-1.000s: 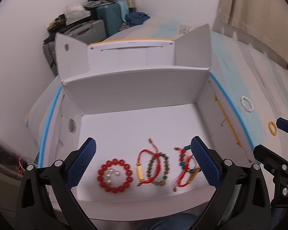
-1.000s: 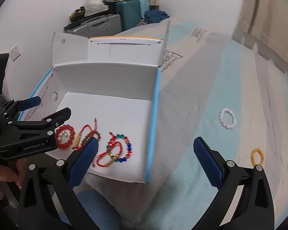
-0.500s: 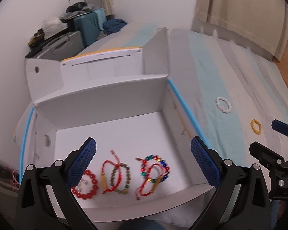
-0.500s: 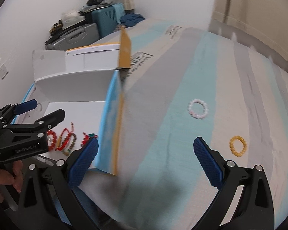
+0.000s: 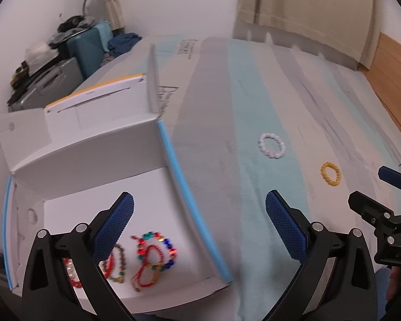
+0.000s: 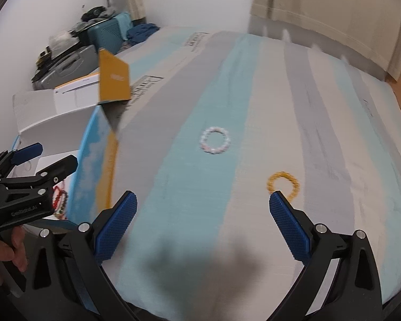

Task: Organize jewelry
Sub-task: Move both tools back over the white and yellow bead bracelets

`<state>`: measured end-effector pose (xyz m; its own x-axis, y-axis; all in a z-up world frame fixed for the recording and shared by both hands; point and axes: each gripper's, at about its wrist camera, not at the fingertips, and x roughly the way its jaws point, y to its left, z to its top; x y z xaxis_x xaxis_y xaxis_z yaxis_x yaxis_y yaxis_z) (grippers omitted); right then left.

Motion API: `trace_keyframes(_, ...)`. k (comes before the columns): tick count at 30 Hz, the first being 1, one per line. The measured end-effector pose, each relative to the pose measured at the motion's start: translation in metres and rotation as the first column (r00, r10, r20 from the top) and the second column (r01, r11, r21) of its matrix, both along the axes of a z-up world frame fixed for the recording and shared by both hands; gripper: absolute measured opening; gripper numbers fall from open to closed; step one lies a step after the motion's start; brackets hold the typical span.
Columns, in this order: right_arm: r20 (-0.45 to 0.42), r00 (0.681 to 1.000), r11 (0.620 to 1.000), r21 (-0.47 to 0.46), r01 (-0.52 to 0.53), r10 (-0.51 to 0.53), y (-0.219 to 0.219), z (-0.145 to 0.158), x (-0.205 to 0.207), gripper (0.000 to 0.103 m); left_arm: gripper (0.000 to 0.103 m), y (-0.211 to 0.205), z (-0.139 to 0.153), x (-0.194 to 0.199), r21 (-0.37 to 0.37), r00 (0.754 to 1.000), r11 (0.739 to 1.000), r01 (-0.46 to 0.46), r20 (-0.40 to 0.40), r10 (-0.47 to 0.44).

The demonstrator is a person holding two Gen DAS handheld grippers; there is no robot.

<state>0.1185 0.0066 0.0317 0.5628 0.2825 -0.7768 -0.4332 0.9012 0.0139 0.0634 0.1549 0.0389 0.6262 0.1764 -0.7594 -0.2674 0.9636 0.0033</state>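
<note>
Covering most of both frames: a bed (image 6: 254,107) striped in grey, pale blue and cream.
Box: a white cardboard box (image 5: 99,165) with a blue edge sits open on the bed, filling the left half of the left wrist view and the left edge of the right wrist view.
Left gripper (image 5: 199,224): blue pads spread wide with nothing between them, low in the frame, straddling the box's right wall.
Right gripper (image 6: 203,220): pads likewise wide apart and empty, low in the frame above bare bedding.
Bracelets in box: a multicoloured bead bracelet (image 5: 157,248) tangled with a red cord one, a brown bead one beside it, a red bead one partly hidden behind the left finger.
White bead bracelet (image 6: 215,140): lies on the pale blue stripe, frame centre.
Yellow bead bracelet (image 6: 283,183): lower right of the white one, just above the right pad.
</note>
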Motion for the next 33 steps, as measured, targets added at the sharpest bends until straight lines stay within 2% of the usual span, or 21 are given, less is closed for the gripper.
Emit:
trace_keyframes(12,-0.038,0.995,0.996,-0.019,0.091,-0.092,-0.053,-0.017,0.033,0.095,0.097,-0.041,-0.013,0.049,-0.007,0.997,0.997,0.071,-0.021,-0.071)
trace_keyframes(20,-0.076,0.989,0.991,-0.046,0.125,-0.128,-0.076,-0.039,0.060,0.095,0.097,-0.065,-0.024,0.084,-0.017,0.993,0.993,0.118,-0.019,-0.118)
trace_keyframes(33,-0.139,0.977,0.985,-0.077,0.153,-0.163,-0.113,-0.093,0.118,0.095,0.097,-0.099,-0.078,0.155,-0.043,0.981,0.982,0.185,-0.047,-0.187)
